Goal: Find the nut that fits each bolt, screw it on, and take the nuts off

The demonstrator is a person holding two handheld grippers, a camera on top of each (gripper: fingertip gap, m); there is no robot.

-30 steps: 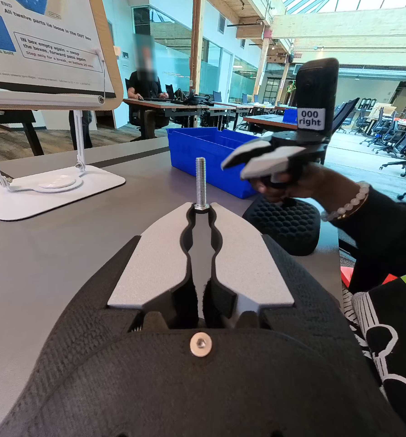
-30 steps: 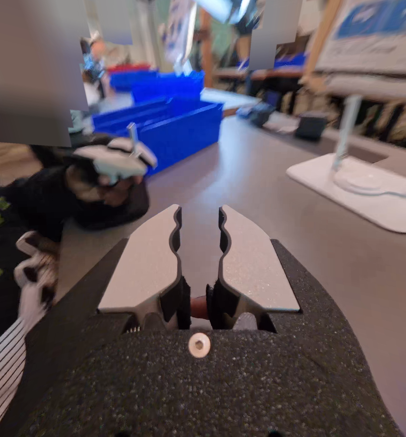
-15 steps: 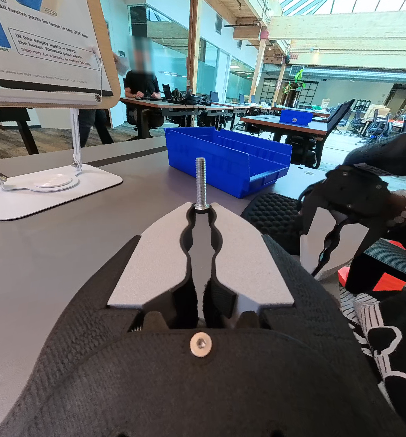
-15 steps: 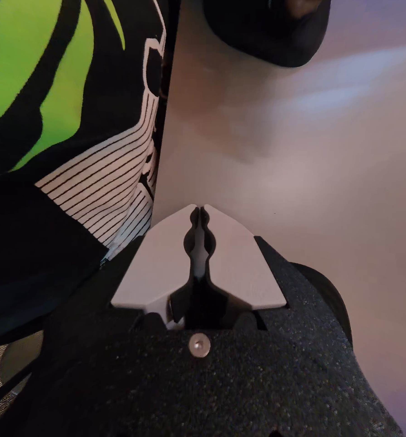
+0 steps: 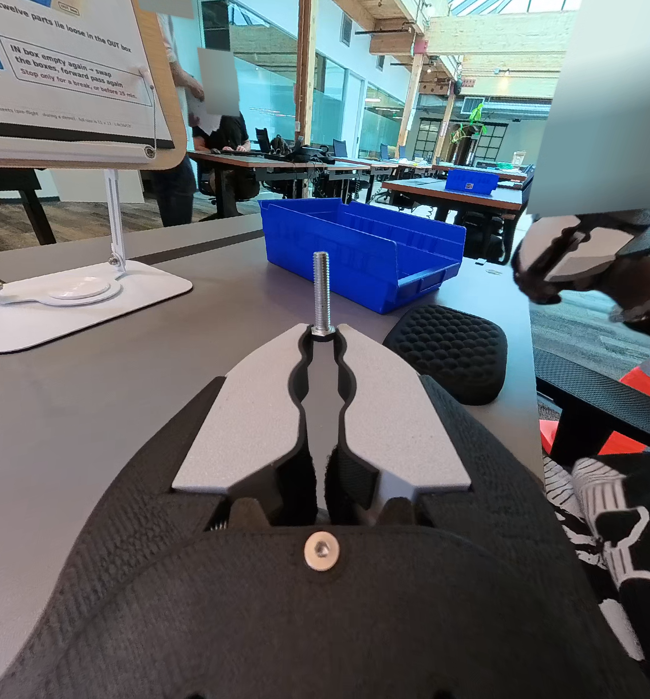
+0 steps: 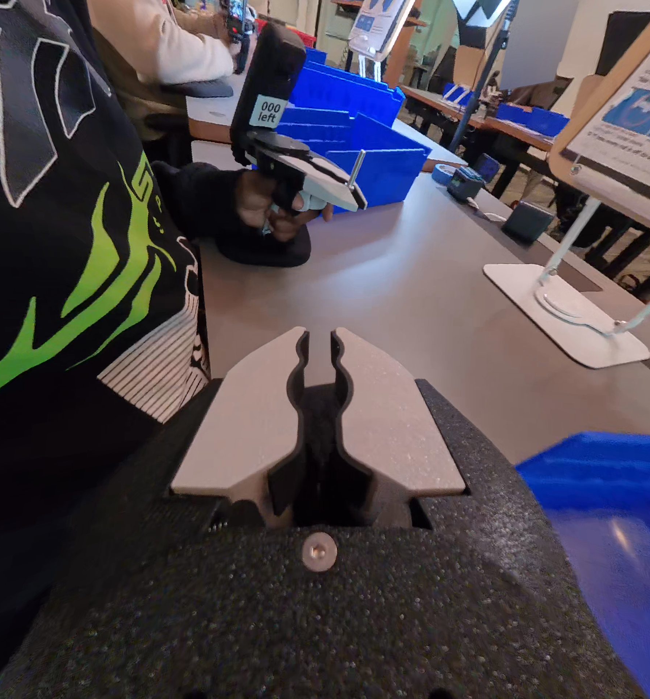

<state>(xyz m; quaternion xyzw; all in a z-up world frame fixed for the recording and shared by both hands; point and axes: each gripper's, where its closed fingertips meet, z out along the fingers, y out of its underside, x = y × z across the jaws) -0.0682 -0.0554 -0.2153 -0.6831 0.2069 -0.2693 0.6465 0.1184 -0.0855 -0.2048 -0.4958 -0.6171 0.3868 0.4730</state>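
Observation:
My left gripper (image 5: 322,334) is shut on the head of a silver bolt (image 5: 321,291), which stands upright from the fingertips above the grey table (image 5: 88,397). The right wrist view shows it too (image 6: 353,194), with the bolt (image 6: 355,168) in front of a blue bin (image 6: 353,125). My right gripper (image 6: 319,334) is empty, its jaws a narrow gap apart, low over the table's near edge. In the left wrist view it shows blurred at the far right (image 5: 573,257). I see no nut.
A blue bin (image 5: 361,257) stands behind the bolt, with a black wrist pad (image 5: 448,351) beside it. A second blue bin (image 6: 618,529) is at my right gripper's lower right. A white sign stand (image 6: 565,314), a small dark box (image 6: 527,225) and a tape roll (image 6: 442,172) sit farther back. Left tips to right tips: about 20 centimetres.
My right gripper pulled back from beside the bolt, dipped shut toward the table edge, and now looks across the table with its jaws slightly apart. The left gripper held the bolt still.

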